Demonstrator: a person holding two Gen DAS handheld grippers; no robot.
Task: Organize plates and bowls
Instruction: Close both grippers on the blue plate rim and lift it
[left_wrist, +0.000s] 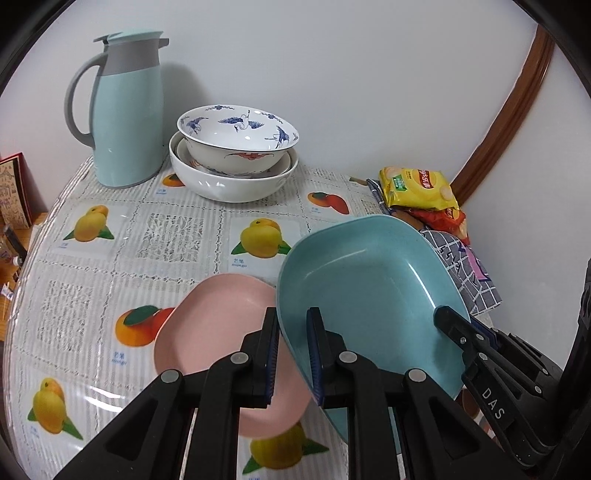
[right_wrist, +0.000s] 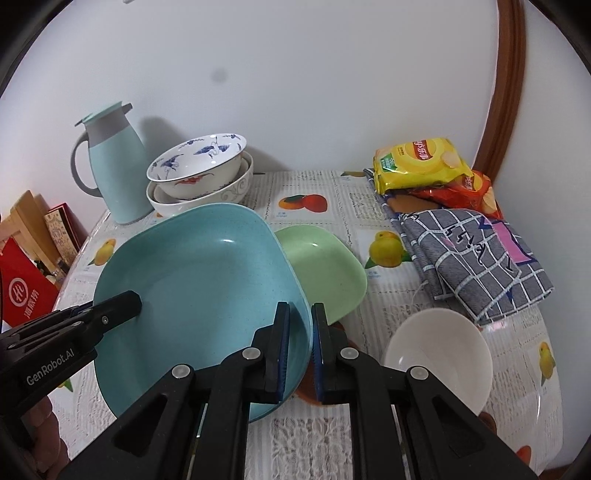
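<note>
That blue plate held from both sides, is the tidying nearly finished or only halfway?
About halfway, I'd guess. Done: the patterned bowls sit nested beside the jug. In hand: both the left gripper and the right gripper pinch the blue plate, which is tilted. Left: the pink plate, green plate and white bowl lie separately on the table.

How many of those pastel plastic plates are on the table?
3: a blue plate gripped at both rims by the hand-held grippers, a pink plate below its left side, a green plate behind its right. Others may be hidden beneath.
</note>
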